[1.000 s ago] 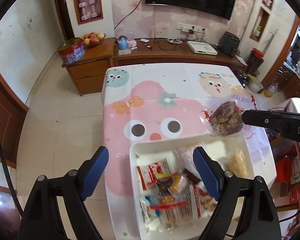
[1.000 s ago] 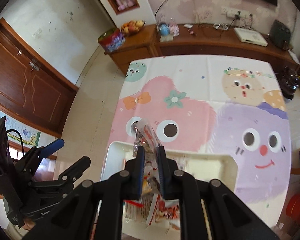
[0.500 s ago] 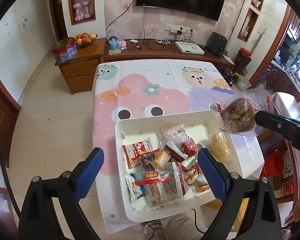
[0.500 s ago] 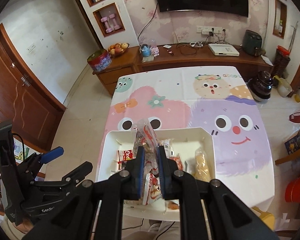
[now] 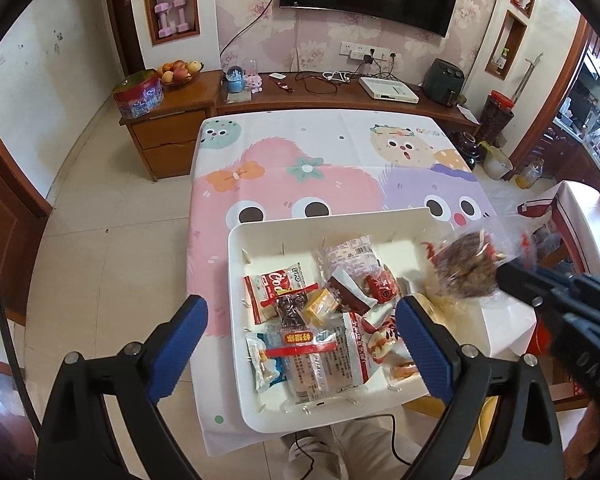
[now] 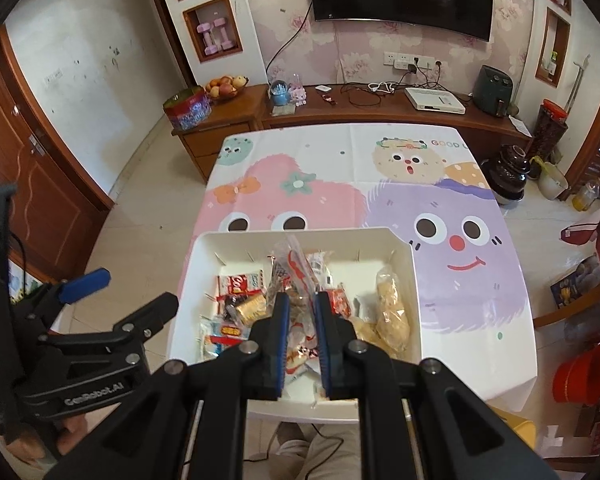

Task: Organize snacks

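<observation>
A white tray (image 5: 236,264) full of wrapped snacks sits at the near edge of the cartoon tablecloth (image 5: 300,152). Inside lie a red-and-white biscuit packet (image 5: 276,284), a small yellow packet (image 5: 320,306) and a large clear packet with a red band (image 5: 320,356). My left gripper (image 5: 302,312) hangs open and wide above the tray's near half, holding nothing. My right gripper (image 6: 302,300) is shut on a clear bag of brown snack (image 6: 296,268), held up over the tray. In the left wrist view that clear bag (image 5: 466,268) hovers above the tray's right side, pinched by the right gripper (image 5: 504,280).
A pale yellow snack bag (image 6: 392,308) lies in the tray's right part. Behind the table stands a wooden sideboard (image 5: 340,98) with a fruit bowl (image 5: 178,72) and a red tin (image 5: 138,94). A red bucket (image 6: 580,376) is on the floor at the right. A person's legs (image 5: 340,448) show below the table edge.
Both grippers drew back toward the near side, so the whole tray now shows. The right gripper carried the clear bag from beyond the tray's far right corner to above its right side. The left jaws widened slightly.
</observation>
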Motion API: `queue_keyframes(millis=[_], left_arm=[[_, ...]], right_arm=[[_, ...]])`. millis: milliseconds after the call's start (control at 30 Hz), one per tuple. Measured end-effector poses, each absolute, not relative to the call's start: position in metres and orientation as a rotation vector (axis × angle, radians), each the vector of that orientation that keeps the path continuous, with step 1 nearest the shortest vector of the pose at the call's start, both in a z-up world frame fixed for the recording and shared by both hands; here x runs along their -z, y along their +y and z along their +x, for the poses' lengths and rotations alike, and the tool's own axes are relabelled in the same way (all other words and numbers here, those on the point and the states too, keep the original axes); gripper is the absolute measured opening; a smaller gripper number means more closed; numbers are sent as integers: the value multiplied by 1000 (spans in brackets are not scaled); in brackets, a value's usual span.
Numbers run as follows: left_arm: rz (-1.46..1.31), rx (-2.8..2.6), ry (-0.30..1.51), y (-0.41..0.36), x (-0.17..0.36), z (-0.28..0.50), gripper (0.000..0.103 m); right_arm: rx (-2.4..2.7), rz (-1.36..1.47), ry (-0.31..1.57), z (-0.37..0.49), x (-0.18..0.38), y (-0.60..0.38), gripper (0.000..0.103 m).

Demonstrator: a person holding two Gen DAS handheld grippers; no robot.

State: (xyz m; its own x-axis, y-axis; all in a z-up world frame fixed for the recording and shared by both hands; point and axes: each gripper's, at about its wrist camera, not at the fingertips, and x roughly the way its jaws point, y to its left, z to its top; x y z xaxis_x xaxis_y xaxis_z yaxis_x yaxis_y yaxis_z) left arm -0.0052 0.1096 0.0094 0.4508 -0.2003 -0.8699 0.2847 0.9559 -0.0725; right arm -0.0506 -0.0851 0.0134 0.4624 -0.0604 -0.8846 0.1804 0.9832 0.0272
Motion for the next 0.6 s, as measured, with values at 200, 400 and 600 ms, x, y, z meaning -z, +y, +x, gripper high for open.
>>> queue_keyframes(millis=[200, 400, 600], left_arm=[[116, 283, 1060, 99, -11, -7, 94], [105, 250, 1076, 92, -10, -6, 94], [103, 238, 1085, 84, -8, -7, 94]], right_arm=[[155, 114, 1124, -47, 3, -88, 13], [165, 99, 1137, -43, 5, -97, 16], [157, 87, 1155, -46, 7, -102, 21]])
